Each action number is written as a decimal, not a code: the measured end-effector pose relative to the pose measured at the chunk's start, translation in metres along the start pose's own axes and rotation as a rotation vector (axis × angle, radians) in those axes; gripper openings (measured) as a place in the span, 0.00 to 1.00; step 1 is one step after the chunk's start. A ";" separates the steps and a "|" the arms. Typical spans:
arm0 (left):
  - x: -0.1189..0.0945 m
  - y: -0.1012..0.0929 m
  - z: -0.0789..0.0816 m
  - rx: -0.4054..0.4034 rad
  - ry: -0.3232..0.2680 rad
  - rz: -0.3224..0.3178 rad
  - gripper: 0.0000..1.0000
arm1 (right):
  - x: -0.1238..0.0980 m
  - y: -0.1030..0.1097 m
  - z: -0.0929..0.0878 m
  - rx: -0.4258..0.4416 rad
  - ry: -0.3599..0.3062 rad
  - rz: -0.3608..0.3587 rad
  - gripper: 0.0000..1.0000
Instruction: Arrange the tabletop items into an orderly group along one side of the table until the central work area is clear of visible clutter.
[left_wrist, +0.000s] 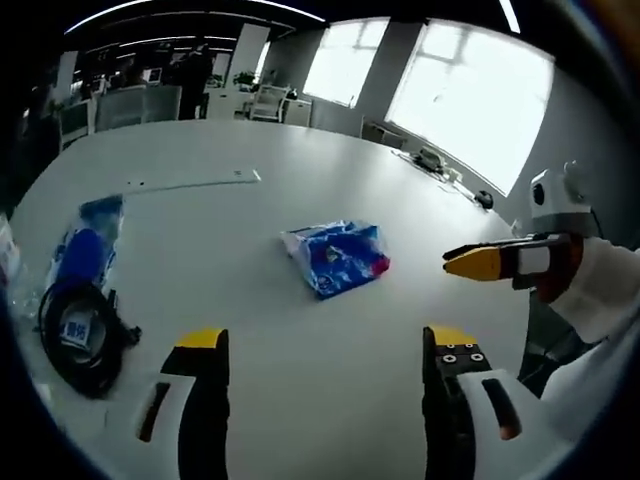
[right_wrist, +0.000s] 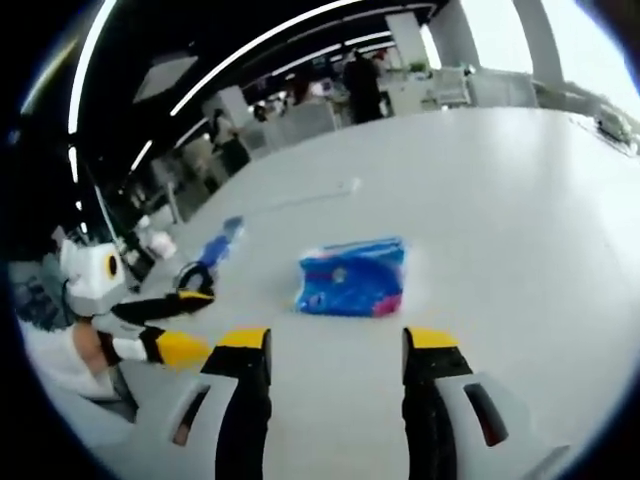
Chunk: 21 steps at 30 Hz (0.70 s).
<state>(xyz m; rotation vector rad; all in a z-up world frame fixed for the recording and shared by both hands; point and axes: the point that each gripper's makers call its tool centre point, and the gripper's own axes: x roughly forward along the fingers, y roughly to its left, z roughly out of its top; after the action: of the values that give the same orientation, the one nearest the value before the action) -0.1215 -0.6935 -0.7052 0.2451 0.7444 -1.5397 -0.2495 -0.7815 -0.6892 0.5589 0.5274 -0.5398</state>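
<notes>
A blue plastic packet (left_wrist: 337, 256) with red and white print lies in the middle of the white table (left_wrist: 230, 140); the right gripper view has the same blue packet (right_wrist: 352, 277) just ahead of my right gripper (right_wrist: 337, 340), which is open and empty. My left gripper (left_wrist: 325, 340) is open too, a short way short of the packet. At the left lie a second blue bag (left_wrist: 88, 243) and a coiled black cable (left_wrist: 82, 335) with a label. The right gripper (left_wrist: 480, 263) enters the left gripper view from the right; the left gripper (right_wrist: 190, 325) shows at the left of the right gripper view.
A long thin white strip (left_wrist: 190, 183) lies on the far part of the table. Small dark items (left_wrist: 436, 162) sit at the table's far right edge by the windows. Office desks and chairs (left_wrist: 140, 100) stand beyond the table.
</notes>
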 end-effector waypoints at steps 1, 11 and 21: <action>-0.004 0.008 -0.001 -0.004 -0.003 0.016 0.80 | 0.000 0.001 0.000 0.001 0.001 0.001 0.50; -0.038 0.067 -0.030 -0.052 0.032 0.123 0.77 | 0.001 0.007 -0.005 0.042 0.000 0.032 0.47; -0.063 0.109 -0.033 -0.106 0.010 0.218 0.76 | -0.002 0.007 -0.010 0.082 0.003 0.038 0.47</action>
<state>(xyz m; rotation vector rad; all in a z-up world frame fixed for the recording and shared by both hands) -0.0186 -0.6164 -0.7275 0.2469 0.7787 -1.2904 -0.2497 -0.7696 -0.6931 0.6461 0.4979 -0.5267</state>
